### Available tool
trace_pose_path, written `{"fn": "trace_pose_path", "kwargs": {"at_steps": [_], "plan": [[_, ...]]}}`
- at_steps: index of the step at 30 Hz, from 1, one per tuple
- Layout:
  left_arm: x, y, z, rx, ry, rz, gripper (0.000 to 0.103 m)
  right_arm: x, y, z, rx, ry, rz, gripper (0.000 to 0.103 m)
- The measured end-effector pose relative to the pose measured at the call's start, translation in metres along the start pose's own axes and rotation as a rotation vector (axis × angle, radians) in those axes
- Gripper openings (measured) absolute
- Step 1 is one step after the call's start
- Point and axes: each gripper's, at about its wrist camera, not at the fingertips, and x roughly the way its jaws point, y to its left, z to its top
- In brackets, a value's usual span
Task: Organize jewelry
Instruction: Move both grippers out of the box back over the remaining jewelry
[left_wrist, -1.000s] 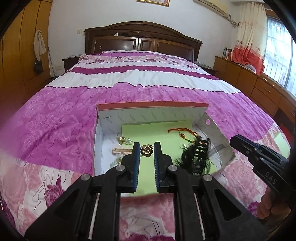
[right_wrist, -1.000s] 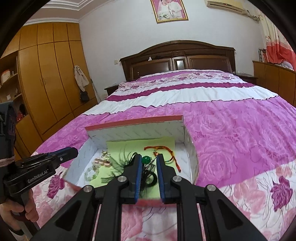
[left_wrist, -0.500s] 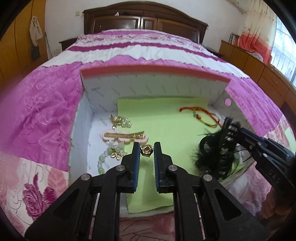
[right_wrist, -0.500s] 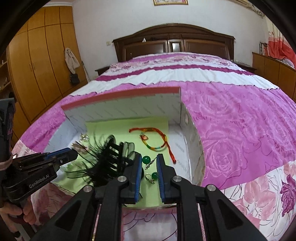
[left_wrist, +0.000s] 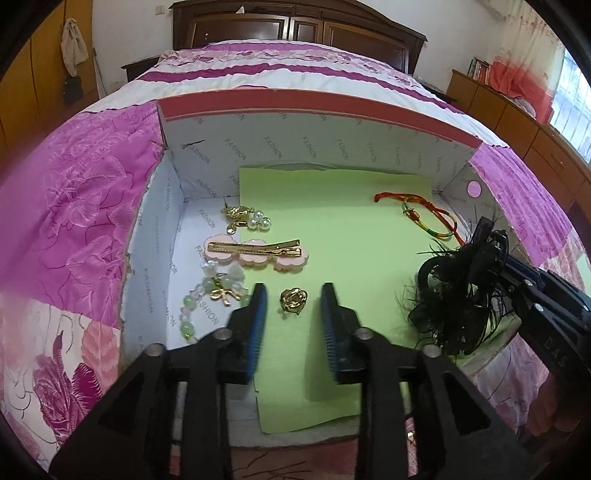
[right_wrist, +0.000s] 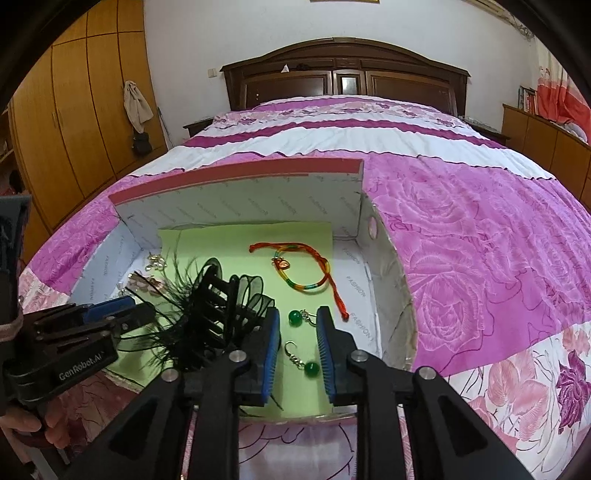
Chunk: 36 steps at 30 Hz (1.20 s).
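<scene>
An open cardboard box (left_wrist: 314, 110) (right_wrist: 236, 181) lies on the bed, lined with a green sheet (left_wrist: 351, 229) (right_wrist: 240, 236). My left gripper (left_wrist: 293, 288) hangs low over the sheet, its jaws opening. A gold heart brooch (left_wrist: 293, 301) lies loose between the blue pads, touching neither. My right gripper (right_wrist: 298, 312) is also opening. Two green bead earrings (right_wrist: 295, 316) (right_wrist: 311, 369) rest on the sheet between its pads, free of them. In the left wrist view the right gripper's tips are hidden behind a black feather hair comb (left_wrist: 454, 295) (right_wrist: 221, 302).
At the box's left end lie a pink flower hair clip (left_wrist: 255, 251), pearl and gold earrings (left_wrist: 245, 218) and a green bead bracelet (left_wrist: 214, 291). A red and multicolour cord bracelet (left_wrist: 424, 218) (right_wrist: 306, 266) lies far right. A pink floral bedspread (right_wrist: 480, 258) surrounds the box.
Both grippers have dropped lower into the box. Their jaws, shut on the brooch and the earrings before, have spread apart, and those pieces now lie on the green sheet.
</scene>
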Motion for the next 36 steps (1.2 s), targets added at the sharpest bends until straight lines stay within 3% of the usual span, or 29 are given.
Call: {"fn": "trace_pose_path", "kwargs": {"at_steps": [3,8,22,31,36], "plan": [[-0.003,-0.002,-0.001,0.003,-0.002,-0.002,0.028,-0.006,-0.002,0.000,0.016,-0.014,0.015,0.035],[-0.017,-0.004,-0.003,0.009,-0.029,-0.010,0.030,-0.021,-0.002,0.001,0.039,-0.044,0.039,0.037],[-0.072,-0.001,-0.012,-0.016,-0.151,-0.014,0.036,-0.079,0.007,-0.003,0.067,-0.172,0.094,0.053],[-0.113,-0.005,-0.024,0.017,-0.239,-0.005,0.046,-0.113,0.016,-0.022,0.075,-0.208,0.128,0.057],[-0.130,-0.008,-0.035,0.034,-0.250,-0.015,0.048,-0.128,0.018,-0.034,0.070,-0.213,0.141,0.057]]}}
